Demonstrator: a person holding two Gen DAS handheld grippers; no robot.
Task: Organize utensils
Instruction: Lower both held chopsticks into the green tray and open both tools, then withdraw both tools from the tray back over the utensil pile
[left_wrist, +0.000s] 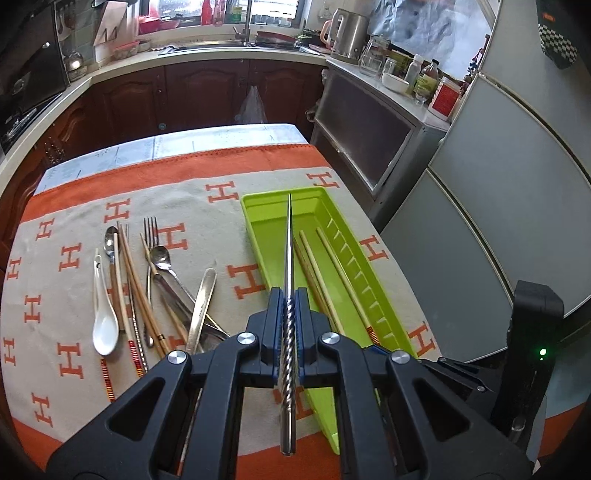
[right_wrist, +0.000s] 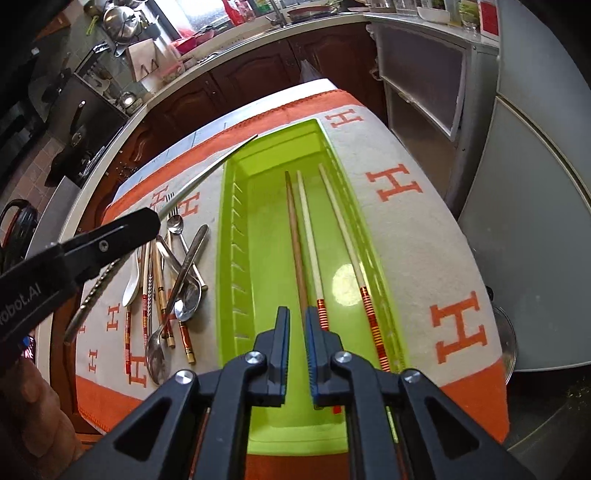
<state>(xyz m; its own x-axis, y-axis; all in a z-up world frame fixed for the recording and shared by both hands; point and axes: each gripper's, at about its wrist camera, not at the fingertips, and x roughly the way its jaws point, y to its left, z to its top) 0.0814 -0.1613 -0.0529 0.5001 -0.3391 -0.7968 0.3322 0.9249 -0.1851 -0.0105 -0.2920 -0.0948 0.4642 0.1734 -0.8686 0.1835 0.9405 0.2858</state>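
The left gripper (left_wrist: 289, 295) points steeply downward, its jaws clamped tight on a metal chopstick (left_wrist: 289, 258) that runs straight along the line between its blue pads (left_wrist: 276, 314). In the right wrist view it reaches in from the left edge, black body angled up to the right. The right gripper (right_wrist: 297, 317) also points steeply down, its jaws parted with a narrow gap and nothing pressed between them.

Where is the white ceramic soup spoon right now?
The white ceramic soup spoon lies on the H-patterned cloth at the left edge of the loose utensil pile, outside the green tray, beside a red-banded chopstick.
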